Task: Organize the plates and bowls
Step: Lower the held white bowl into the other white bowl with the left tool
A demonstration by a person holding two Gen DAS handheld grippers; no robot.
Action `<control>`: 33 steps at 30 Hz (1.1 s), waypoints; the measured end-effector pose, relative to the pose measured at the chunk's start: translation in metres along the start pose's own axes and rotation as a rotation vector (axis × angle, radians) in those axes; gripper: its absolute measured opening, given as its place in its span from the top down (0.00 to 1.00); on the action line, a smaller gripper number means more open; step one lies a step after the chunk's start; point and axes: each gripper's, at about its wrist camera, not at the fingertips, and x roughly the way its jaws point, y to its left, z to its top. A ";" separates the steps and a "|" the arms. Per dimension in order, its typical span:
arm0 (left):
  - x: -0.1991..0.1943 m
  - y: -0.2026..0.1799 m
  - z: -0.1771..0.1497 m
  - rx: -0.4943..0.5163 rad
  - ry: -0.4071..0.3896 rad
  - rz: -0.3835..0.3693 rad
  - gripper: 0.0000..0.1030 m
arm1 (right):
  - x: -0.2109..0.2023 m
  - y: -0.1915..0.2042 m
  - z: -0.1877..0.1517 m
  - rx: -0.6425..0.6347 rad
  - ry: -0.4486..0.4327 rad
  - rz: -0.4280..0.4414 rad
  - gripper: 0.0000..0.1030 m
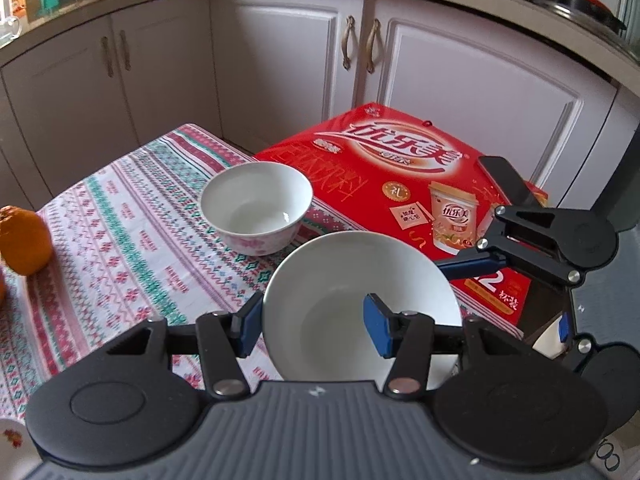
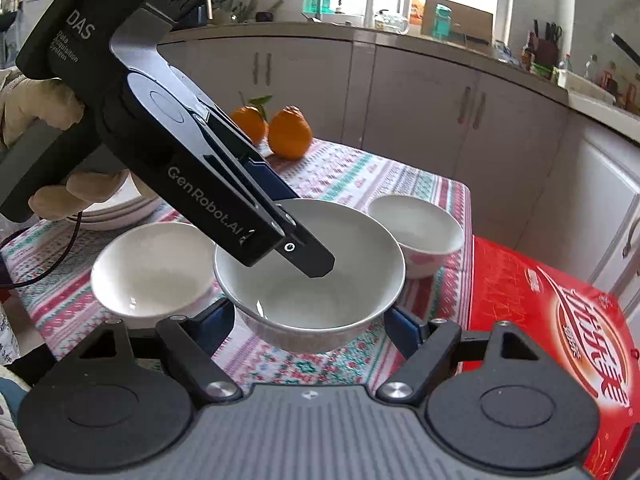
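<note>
Pinching white bowl (image 1: 360, 304) wall between left fingers (image 1: 252, 326), one inside, one outside; thin-edge grip, could slip or tip. Straddling same bowl low centre of frame, right fingers (image 2: 404, 330) apart, contact unclear. Raised over worktop (image 1: 120, 216); floral bowl (image 1: 256, 208) upper centre, second bowl (image 2: 154, 268) left — collision, chipping risk.

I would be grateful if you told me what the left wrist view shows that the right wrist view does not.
Only the left wrist view shows the phone on the red box. Only the right wrist view shows a second orange, the stacked plates and a third bowl. Both show the white bowl gripped by its rim by the left hand-held gripper, the pink-patterned bowl and the red box.
</note>
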 end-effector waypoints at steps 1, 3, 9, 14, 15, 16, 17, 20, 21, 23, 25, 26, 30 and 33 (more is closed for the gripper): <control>-0.005 0.000 -0.002 -0.001 -0.006 0.005 0.49 | -0.002 0.003 0.002 -0.005 -0.003 0.003 0.17; -0.014 0.002 -0.007 -0.005 -0.018 0.015 0.49 | -0.005 0.010 0.006 -0.016 -0.010 0.010 0.17; -0.041 0.012 -0.023 -0.035 -0.046 0.054 0.49 | -0.006 0.032 0.016 -0.051 -0.020 0.046 0.17; -0.056 0.023 -0.037 -0.062 -0.054 0.079 0.49 | -0.002 0.049 0.022 -0.071 -0.022 0.079 0.17; -0.058 0.025 -0.040 -0.068 -0.054 0.083 0.49 | -0.001 0.052 0.023 -0.073 -0.021 0.087 0.17; -0.059 0.027 -0.043 -0.076 -0.052 0.088 0.49 | 0.000 0.055 0.023 -0.077 -0.022 0.095 0.17; -0.060 0.029 -0.046 -0.082 -0.050 0.092 0.49 | 0.001 0.057 0.024 -0.079 -0.021 0.101 0.17; -0.064 0.035 -0.054 -0.097 -0.049 0.100 0.49 | 0.007 0.063 0.026 -0.085 -0.010 0.116 0.17; -0.066 0.036 -0.056 -0.103 -0.050 0.100 0.49 | 0.008 0.066 0.026 -0.088 -0.006 0.119 0.17; -0.068 0.039 -0.061 -0.111 -0.050 0.100 0.49 | 0.012 0.070 0.027 -0.092 0.006 0.128 0.17; -0.069 0.042 -0.065 -0.122 -0.047 0.102 0.49 | 0.018 0.072 0.028 -0.093 0.012 0.137 0.17; -0.069 0.043 -0.067 -0.128 -0.044 0.103 0.49 | 0.019 0.073 0.028 -0.092 0.015 0.140 0.17; -0.067 0.048 -0.075 -0.145 -0.031 0.100 0.49 | 0.025 0.079 0.027 -0.090 0.032 0.152 0.17; -0.065 0.049 -0.079 -0.152 -0.026 0.095 0.49 | 0.028 0.083 0.025 -0.081 0.048 0.157 0.17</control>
